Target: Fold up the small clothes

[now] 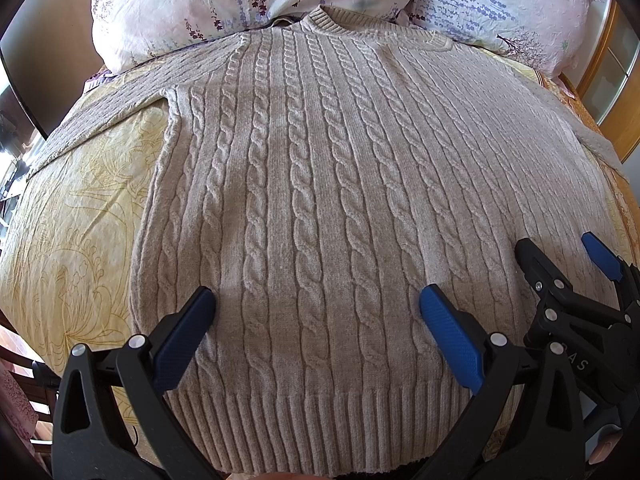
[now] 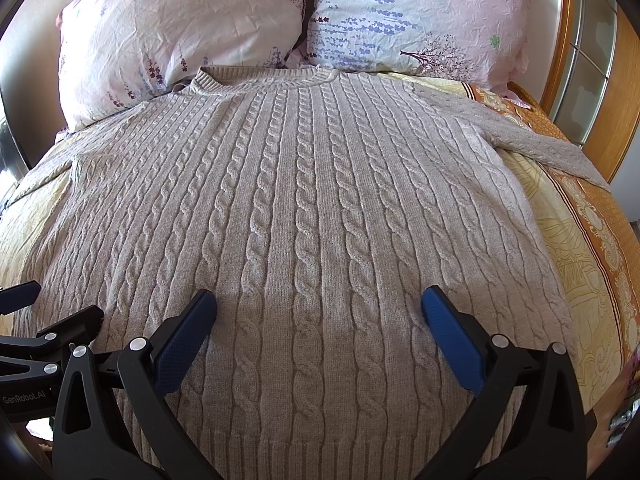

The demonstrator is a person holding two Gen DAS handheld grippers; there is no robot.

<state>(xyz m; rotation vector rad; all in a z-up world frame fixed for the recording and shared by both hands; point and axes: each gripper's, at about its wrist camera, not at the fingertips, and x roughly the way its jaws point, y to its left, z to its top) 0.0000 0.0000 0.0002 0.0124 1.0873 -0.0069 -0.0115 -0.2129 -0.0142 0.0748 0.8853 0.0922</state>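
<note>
A beige cable-knit sweater [image 1: 320, 184] lies flat on the bed, collar toward the pillows and ribbed hem nearest me; it also shows in the right wrist view [image 2: 304, 216]. Its sleeves spread out to the left [image 1: 100, 112] and right [image 2: 560, 148]. My left gripper [image 1: 318, 300] is open and empty, just above the lower part of the sweater near the hem. My right gripper [image 2: 320, 300] is open and empty over the lower right part of the sweater. The right gripper also shows in the left wrist view [image 1: 560, 256], close beside the left one.
A yellow patterned bedsheet [image 1: 80, 220] covers the bed, with an orange border on the right [image 2: 592, 216]. Two floral pillows [image 2: 180, 28] [image 2: 420, 12] lie at the head. A wooden headboard frame [image 2: 624, 92] stands at the right.
</note>
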